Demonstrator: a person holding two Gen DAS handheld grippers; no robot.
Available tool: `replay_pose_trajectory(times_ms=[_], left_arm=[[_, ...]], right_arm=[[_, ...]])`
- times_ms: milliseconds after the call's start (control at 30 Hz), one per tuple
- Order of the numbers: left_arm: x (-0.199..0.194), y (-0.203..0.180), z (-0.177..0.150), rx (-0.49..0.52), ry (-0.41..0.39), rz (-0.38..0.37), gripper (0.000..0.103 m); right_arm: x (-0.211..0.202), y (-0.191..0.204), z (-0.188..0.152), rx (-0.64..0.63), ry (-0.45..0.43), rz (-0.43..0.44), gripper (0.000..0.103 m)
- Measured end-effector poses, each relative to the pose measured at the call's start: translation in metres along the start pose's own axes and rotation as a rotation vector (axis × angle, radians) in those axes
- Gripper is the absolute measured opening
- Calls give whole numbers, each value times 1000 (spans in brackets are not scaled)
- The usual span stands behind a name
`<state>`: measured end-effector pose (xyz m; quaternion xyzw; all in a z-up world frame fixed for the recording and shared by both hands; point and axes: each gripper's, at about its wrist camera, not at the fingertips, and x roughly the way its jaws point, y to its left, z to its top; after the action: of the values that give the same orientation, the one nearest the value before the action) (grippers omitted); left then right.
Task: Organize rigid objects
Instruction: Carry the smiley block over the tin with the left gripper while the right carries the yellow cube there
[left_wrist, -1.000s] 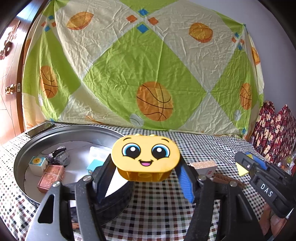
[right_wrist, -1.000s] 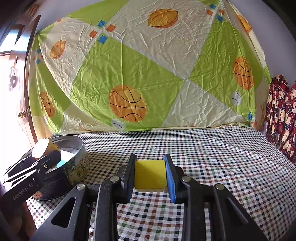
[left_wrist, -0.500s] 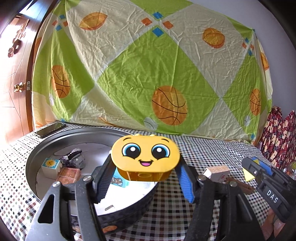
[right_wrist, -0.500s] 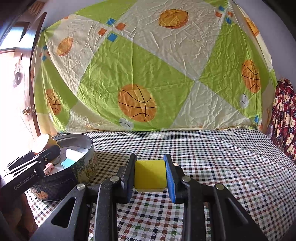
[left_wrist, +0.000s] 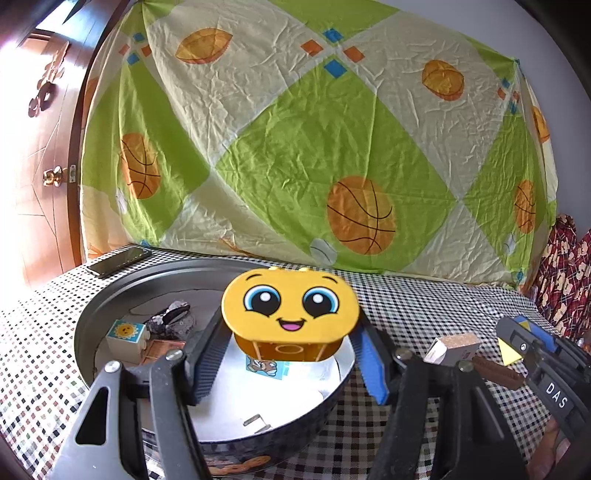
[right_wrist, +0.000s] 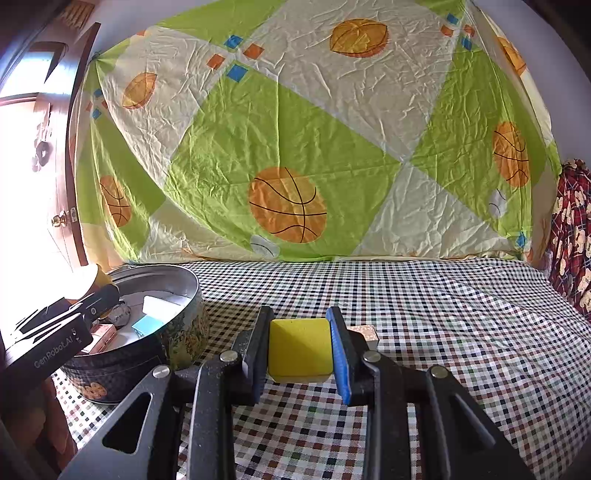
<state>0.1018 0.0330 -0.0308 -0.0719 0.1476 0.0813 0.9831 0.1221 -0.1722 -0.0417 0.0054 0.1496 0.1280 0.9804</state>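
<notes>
Both hands full over the checkered table (right_wrist: 443, 314)

Left hand-held gripper (left_wrist: 290, 354) pinches a smiley yellow box (left_wrist: 290, 310) above the round tin (left_wrist: 110, 295); right hand-held gripper (right_wrist: 300, 350) pinches a yellow block (right_wrist: 299, 349).

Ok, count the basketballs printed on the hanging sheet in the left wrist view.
3 show fully or nearly so: the big central one, one at the left, and one at the right. More may hide past the sheet's edges.

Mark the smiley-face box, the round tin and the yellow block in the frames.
smiley-face box (left_wrist: 290, 308): left wrist view, middle of its face lid.
round tin (left_wrist: 110, 295): left wrist view, inner wall below the far-left rim.
yellow block (right_wrist: 299, 347): right wrist view, middle of its yellow top face.
</notes>
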Motion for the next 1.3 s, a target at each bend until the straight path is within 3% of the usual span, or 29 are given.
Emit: replay_pose_trajectory(times_ms=[1300], left_arm=[[-7,32,3,-23,-34,64,64]], right_arm=[[13,70,2,-66,-14,112,32]])
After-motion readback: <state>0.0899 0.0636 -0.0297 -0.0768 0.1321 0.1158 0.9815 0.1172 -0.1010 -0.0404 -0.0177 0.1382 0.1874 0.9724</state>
